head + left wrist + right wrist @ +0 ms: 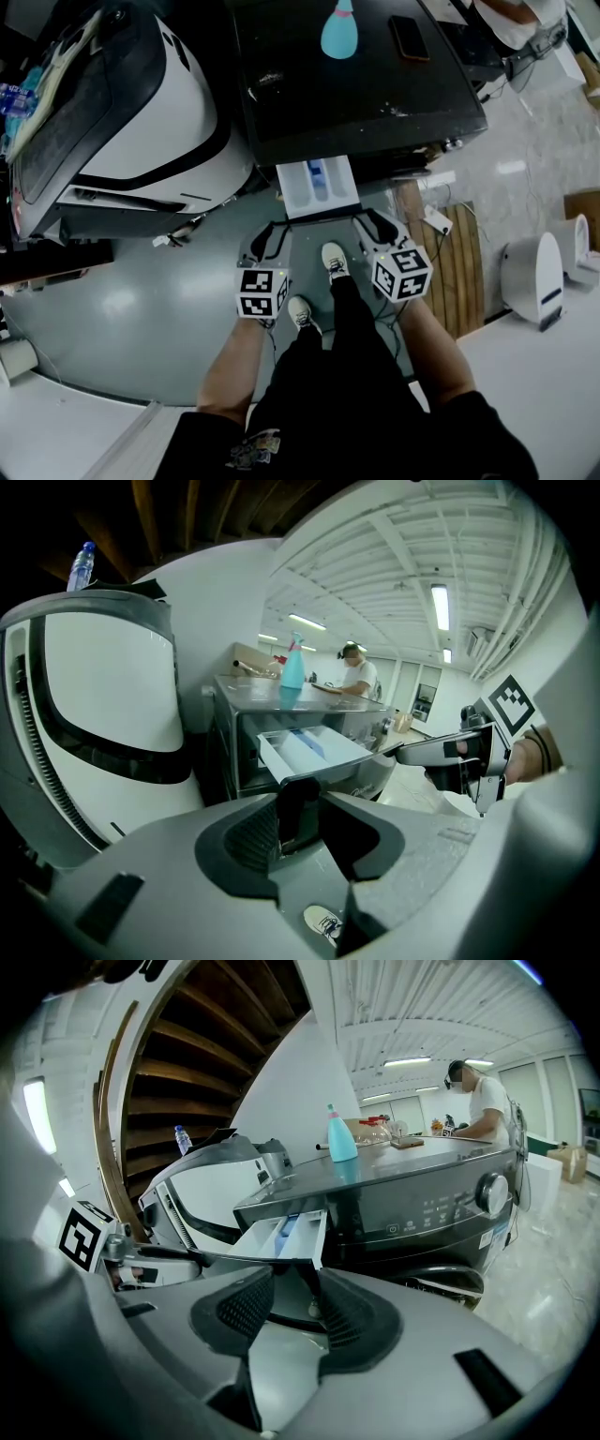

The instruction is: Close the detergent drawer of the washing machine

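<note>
Left hand-held gripper point(273, 232) and right hand-held gripper point(366, 225) clamp the pulled-out detergent drawer point(319, 187).

Straight ahead of both sets of jaws, the detergent drawer juts from the washing machine point(356, 103). The left pair is closed on the left end of its dark front panel and the right pair on the right end. The step in hand looks like the grasp before closing. The next move calls for an even, straight push from both ends so the tray slides home without skewing, then a release. Both forearms reach forward side by side, with the tools slanting downward and the marker cubes uppermost. Beyond the jaws, a blue spray bottle point(338, 30) and a phone point(410, 37) rest on the washer's top. A white machine point(141, 112) stands left of the left hand-held gripper.
</note>
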